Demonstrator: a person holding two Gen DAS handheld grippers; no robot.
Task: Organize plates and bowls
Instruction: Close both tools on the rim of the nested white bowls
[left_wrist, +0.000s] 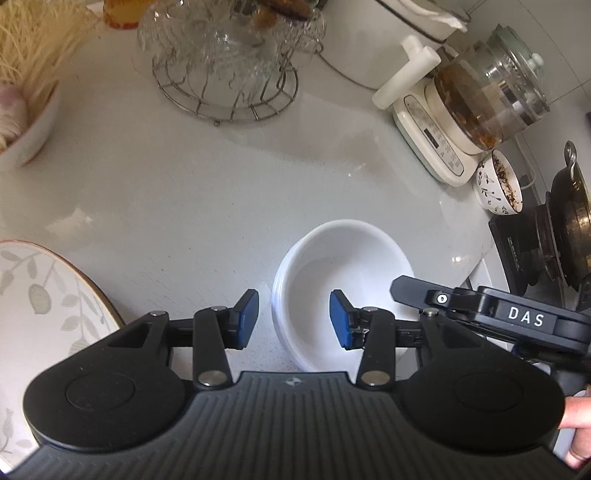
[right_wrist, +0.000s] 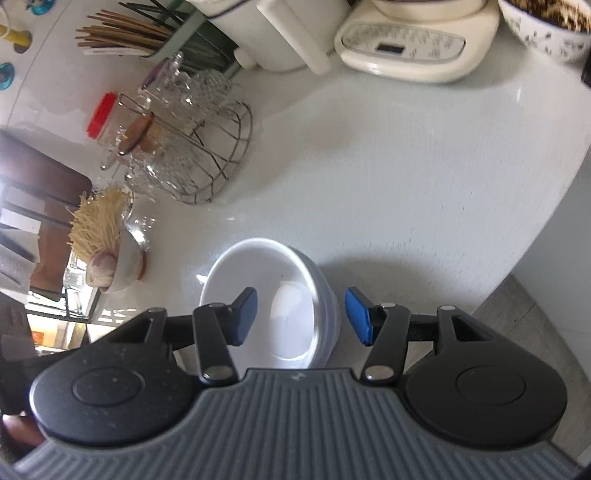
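Observation:
A stack of white bowls (left_wrist: 351, 258) (right_wrist: 266, 266) sits on the pale counter (left_wrist: 184, 177). My left gripper (left_wrist: 293, 319) is open and straddles the stack's left rim: one blue pad outside it, one over the inside, neither touching. My right gripper (right_wrist: 301, 315) is open too and straddles the right rim with daylight on both sides. Its black housing (left_wrist: 491, 314) shows at the right of the left wrist view, just past the bowls. A leaf-patterned plate with a gold rim (left_wrist: 37, 295) lies at the left edge.
A wire basket of glass cups (left_wrist: 229, 74) (right_wrist: 192, 147) stands at the back. A glass kettle on its base (left_wrist: 480, 96), a patterned bowl with dregs (left_wrist: 498, 184) and a wok (left_wrist: 572, 221) line the right. A noodle bowl (left_wrist: 26, 110) sits far left. The counter edge (right_wrist: 535, 258) runs close on the right.

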